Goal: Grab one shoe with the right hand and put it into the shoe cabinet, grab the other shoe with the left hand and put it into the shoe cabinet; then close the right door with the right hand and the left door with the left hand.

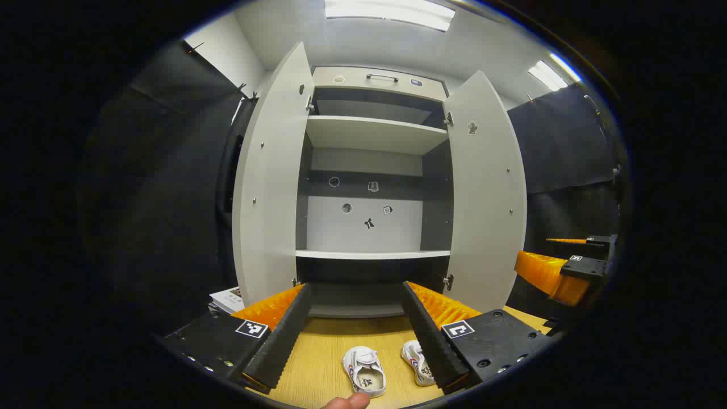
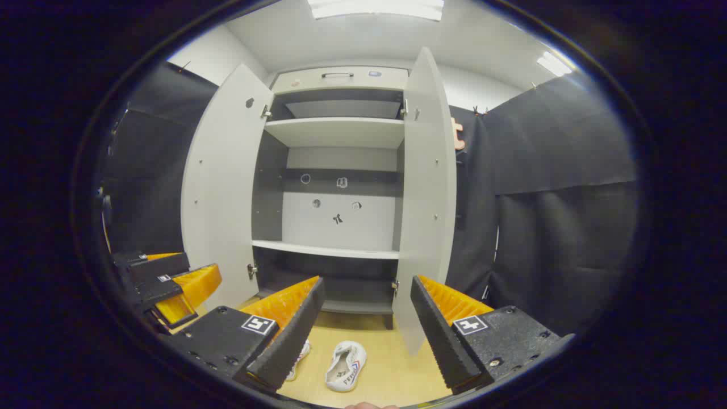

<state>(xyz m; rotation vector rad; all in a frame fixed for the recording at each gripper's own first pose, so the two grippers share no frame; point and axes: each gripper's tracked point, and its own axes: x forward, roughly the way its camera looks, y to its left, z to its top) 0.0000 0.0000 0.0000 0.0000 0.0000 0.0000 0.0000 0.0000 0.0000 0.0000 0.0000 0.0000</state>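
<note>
Two small white sneakers, right-hand shoe [image 2: 345, 366] and left-hand shoe [image 1: 364, 371], lie on the wooden floor before the open grey shoe cabinet [image 2: 335, 170]. Right gripper [image 2: 366, 335] jaws spread, empty, hovering over its shoe, toe pointing cabinetward. Left gripper [image 1: 356, 335] likewise spread.

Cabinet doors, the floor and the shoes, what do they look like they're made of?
Doors: probably laminated board, matte light grey, flat with small screws and hinges. Floor: likely wood-look laminate, pale with faint grain. Shoes: white, soft-looking, maybe canvas or synthetic; hard to tell.
</note>
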